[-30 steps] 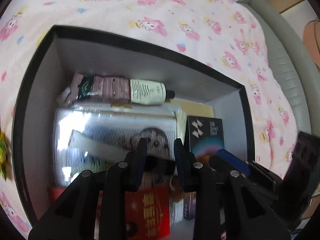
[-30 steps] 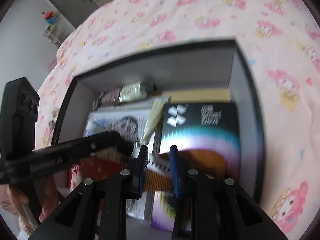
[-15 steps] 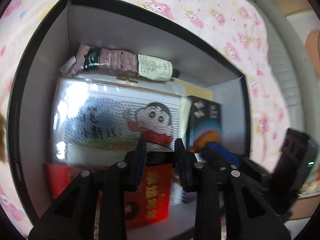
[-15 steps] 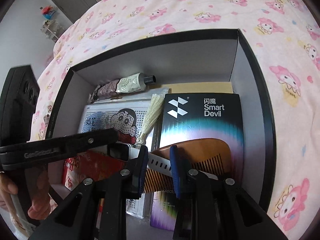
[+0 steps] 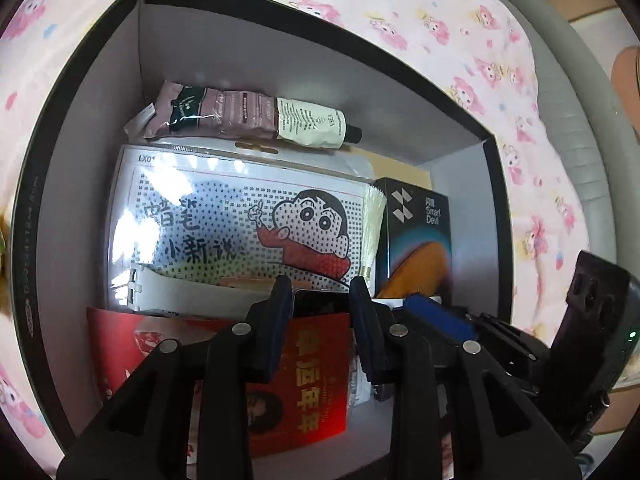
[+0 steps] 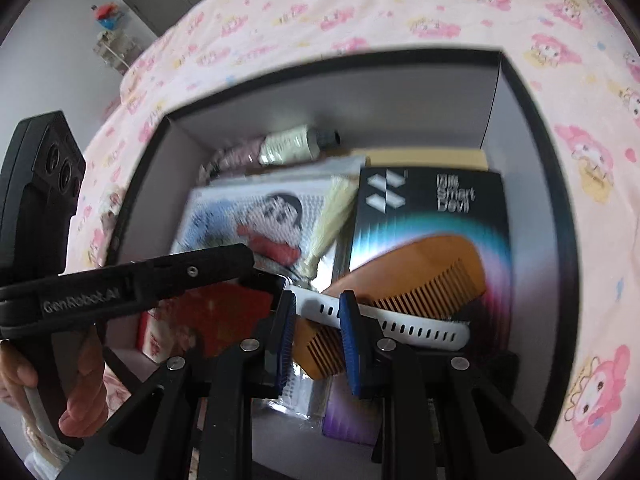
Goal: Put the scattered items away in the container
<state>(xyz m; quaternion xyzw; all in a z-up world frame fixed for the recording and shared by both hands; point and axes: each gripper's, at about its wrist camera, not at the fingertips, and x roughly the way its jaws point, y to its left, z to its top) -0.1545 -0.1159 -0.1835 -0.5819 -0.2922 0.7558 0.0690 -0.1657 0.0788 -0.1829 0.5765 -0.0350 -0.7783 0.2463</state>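
what's changing: the left wrist view is sitting closer in over the box than a second ago; the white strap, which was crossing the middle of the cartoon pack, is now lying along that pack's near edge; neither gripper's gap is widening or narrowing
what that means: looks to me like the smartwatch is getting set down inside, so letting go should be coming up next; I'm also guessing the tidy-up is pretty far along, given how full the box is
box: black outside, pale grey inside, sitting on the pink cartoon bed cover
cartoon pack: glossy, taking up most of the floor on the left side
black carton: lying against the right wall; a wooden comb is resting on top of it
red packet: filling the near left corner
tube: lying along the far wall
smartwatch: dark case, white perforated strap; it's hanging low near the near wall, over the red packet's far edge, with one strap end trailing over the comb
left gripper: fingers partly apart, and the dark case is filling the gap, so it's gripping the watch
right gripper: fingers narrowly apart; the strap is crossing the gap and running on behind the right finger; can't tell if it's actually pinching it
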